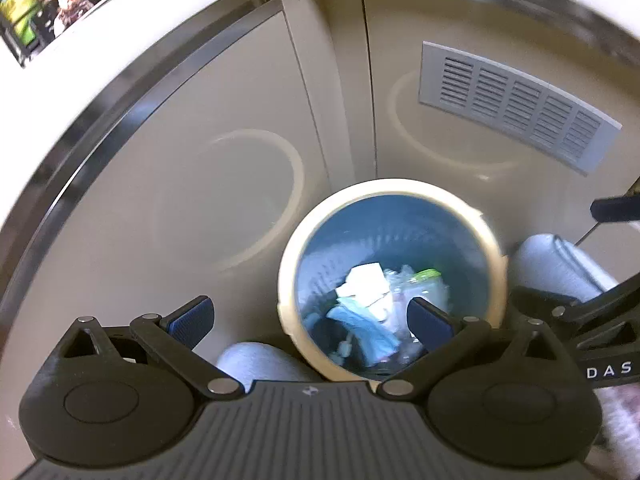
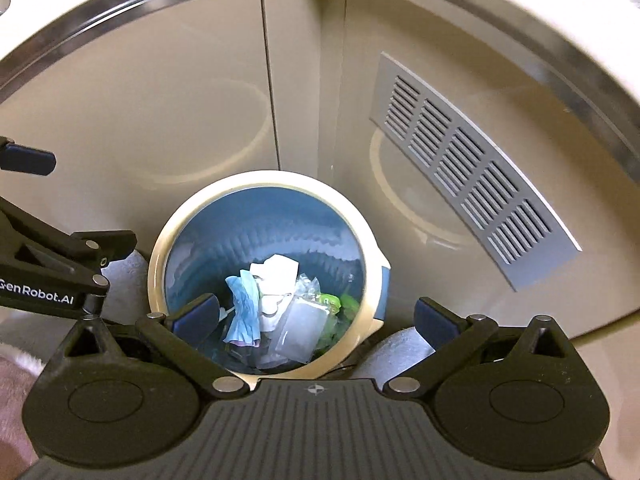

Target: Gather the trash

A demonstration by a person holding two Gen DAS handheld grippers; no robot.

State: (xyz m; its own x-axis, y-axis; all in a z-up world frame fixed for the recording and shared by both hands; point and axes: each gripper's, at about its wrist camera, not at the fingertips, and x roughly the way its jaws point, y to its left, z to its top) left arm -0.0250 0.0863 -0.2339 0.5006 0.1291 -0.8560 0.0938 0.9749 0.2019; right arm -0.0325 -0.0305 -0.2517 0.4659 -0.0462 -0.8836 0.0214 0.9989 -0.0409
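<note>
Cabinet doors [image 2: 160, 112], beige and glossy, fill the space ahead of both tongs, with a metal strip along their top edge and a narrow post between them. On the door to the right sits a grey vent [image 2: 472, 172]. A counter edge [image 1: 120, 32] curves above.

Below and ahead of the tongs stands a round bin [image 2: 158, 264], cream rim, blue inside. Trash [image 2: 276, 300] lies at its bottom: white paper, a blue crumpled piece, clear plastic, something green.

The left tongs [image 1: 310, 320] are spread wide with nothing between the pads; the bin shows past the right pad. The right tongs [image 2: 316, 316] are also wide apart and empty, over the bin's near rim.
</note>
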